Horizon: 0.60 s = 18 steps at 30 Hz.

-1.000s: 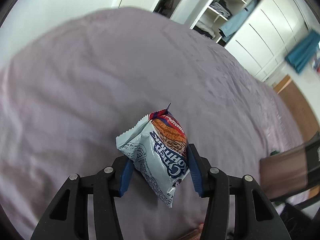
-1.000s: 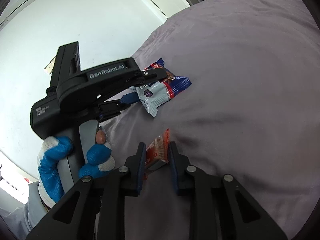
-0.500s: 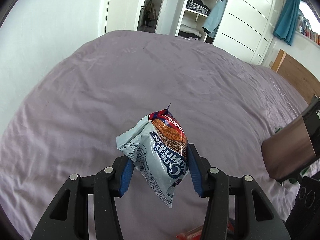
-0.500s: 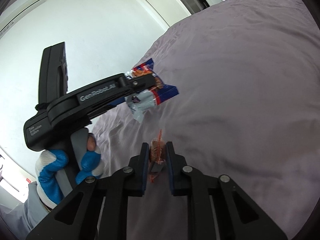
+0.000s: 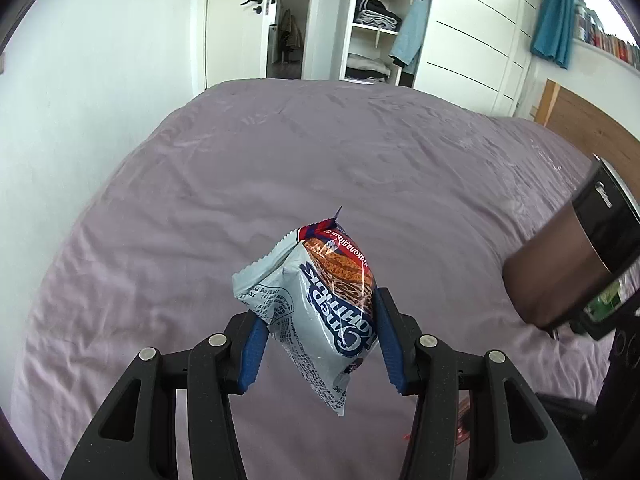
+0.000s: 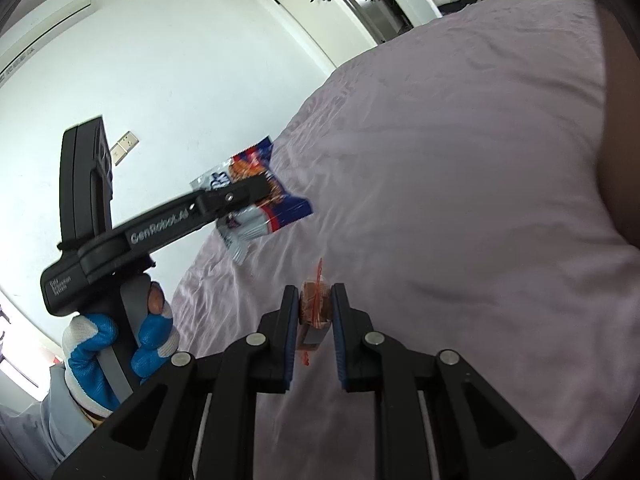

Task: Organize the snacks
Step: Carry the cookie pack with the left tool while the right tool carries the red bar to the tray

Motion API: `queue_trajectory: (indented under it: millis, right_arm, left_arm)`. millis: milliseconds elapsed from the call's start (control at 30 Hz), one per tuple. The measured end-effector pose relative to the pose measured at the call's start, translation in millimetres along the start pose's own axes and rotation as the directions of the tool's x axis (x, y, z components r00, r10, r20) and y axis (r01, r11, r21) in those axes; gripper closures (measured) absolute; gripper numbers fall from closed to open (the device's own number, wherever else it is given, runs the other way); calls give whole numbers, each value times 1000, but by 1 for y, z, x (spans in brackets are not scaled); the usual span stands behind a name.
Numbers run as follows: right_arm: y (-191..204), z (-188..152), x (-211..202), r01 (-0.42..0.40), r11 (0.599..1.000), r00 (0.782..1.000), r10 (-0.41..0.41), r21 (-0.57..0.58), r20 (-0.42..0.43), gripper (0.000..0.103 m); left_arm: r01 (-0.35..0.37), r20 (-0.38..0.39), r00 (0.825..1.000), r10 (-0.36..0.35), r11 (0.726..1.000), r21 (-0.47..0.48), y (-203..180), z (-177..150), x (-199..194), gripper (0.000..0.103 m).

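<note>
Both tools lifted, still clamping snack packet [image 5: 324, 312], bar [image 6: 315, 305].

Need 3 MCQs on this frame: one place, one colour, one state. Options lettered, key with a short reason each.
1. Where is the pale blue wafer packet?
A. lying on the bed
B. held up between the left gripper's fingers
C. on a wardrobe shelf

2. What colour are the pads on the left gripper?
A. blue
B. red
C. white

3. What state is the right gripper in?
A. open, with nothing in it
B. shut on a small clear-wrapped snack
C. out of view

Key:
1 B, the packet sits between the pads, above the purple bedsheet.
2 A, both pads show blue against the black fingers.
3 B, its pads press the small clear-wrapped snack from both sides.
</note>
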State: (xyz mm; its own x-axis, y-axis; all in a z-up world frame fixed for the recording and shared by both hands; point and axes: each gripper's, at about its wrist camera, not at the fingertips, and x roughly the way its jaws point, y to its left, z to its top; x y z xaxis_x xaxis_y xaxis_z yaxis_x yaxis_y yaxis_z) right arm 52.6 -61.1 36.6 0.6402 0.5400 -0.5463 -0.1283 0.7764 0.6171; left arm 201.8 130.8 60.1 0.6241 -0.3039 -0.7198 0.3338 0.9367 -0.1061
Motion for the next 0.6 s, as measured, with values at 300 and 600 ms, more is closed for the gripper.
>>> queue_trajectory:
  millis: [300, 600]
  right_arm:
    - [-22, -21, -63, 83, 994, 996, -86, 65, 36, 97]
    - [-59, -42, -156, 205, 962, 966, -229, 183, 121, 97]
  left_arm:
    - [73, -45, 997, -70, 994, 76, -57, -31, -36, 58]
    - [203, -96, 977, -190, 968, 149, -133, -63, -75, 58]
